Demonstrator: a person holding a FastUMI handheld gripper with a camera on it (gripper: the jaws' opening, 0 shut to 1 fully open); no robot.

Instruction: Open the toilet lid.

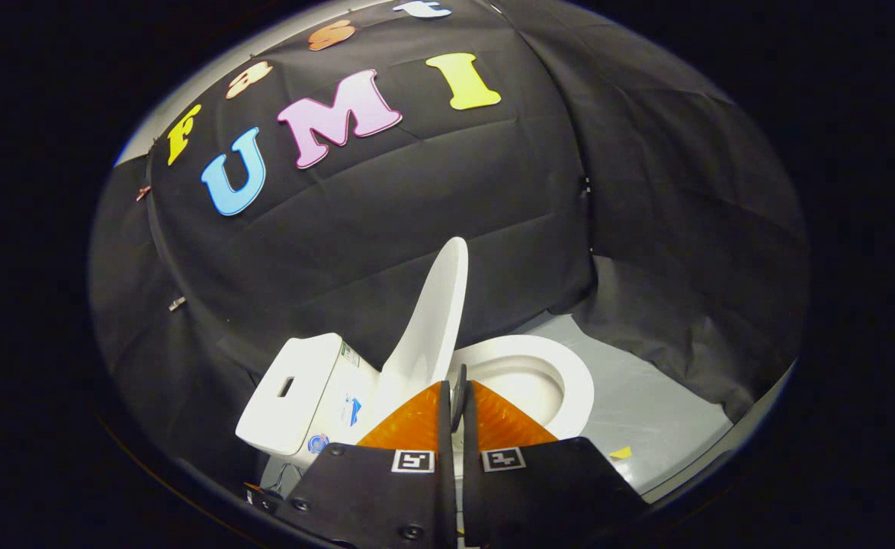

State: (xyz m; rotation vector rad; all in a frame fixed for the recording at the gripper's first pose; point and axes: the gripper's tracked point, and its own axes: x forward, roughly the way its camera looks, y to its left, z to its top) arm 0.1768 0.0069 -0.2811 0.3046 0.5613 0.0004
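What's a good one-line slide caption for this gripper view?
Gripper with fingers nearly closed in front of a white toilet, its lid raised upright beside the tank.

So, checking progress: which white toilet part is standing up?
The lid, raised above the bowl; the tank stays flat. The claw is nearly closed.

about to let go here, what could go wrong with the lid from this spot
1. The lid is raised but tilted, not yet leaning on the tank; if released now it may drop back onto the bowl.
2. The gripper is nearly closed just below the lid's base; whether it grips anything cannot be told, so a slip is possible.
3. Pushing further might knock the lid hard against the tank.
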